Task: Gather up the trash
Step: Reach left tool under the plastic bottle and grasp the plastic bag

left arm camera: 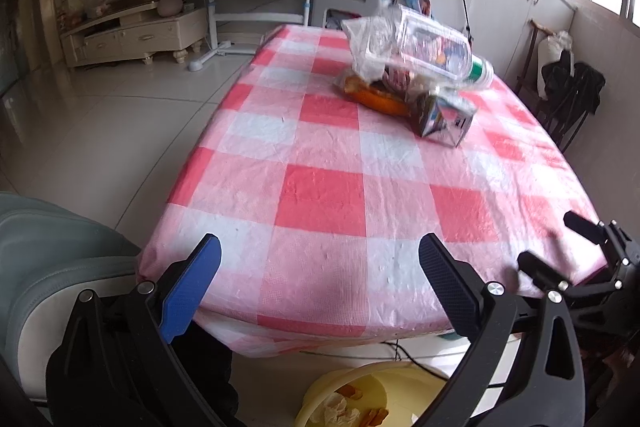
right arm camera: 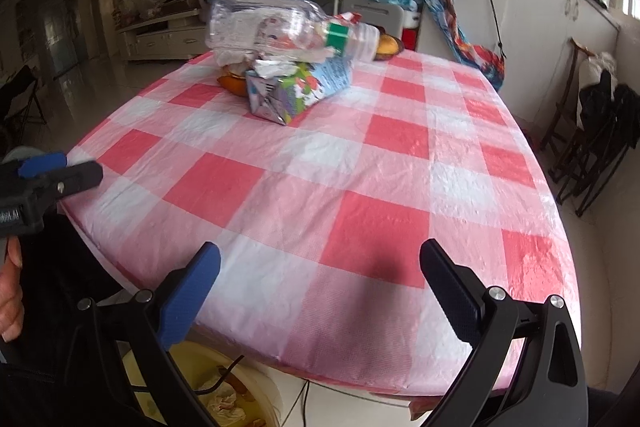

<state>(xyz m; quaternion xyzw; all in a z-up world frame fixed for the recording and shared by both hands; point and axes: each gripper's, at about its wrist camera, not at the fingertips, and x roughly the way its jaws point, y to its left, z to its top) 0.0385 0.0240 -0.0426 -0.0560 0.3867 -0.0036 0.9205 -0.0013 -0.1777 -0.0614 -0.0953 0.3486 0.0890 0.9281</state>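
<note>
— Pink and white checks cover the table (left arm camera: 320,163). Where is the trash?

— It is far ahead of both tongs, in one heap. A clear plastic bottle (left arm camera: 436,51) with a green label lies across the top, over crumpled plastic bags (left arm camera: 370,47). A crushed drink carton (right arm camera: 296,89) rests on the cloth at the near side of the heap, and orange peel (left arm camera: 378,97) lies under it.

— And the tongs?

— The left tongs (left arm camera: 320,283) are spread wide and empty, over the near table edge. The right tongs (right arm camera: 320,287) are the same, wide apart, nothing between the fingers.

— Anything below?

— A yellow basin (left arm camera: 384,383) is on the floor under both tongs, with peel and tissue inside.
</note>
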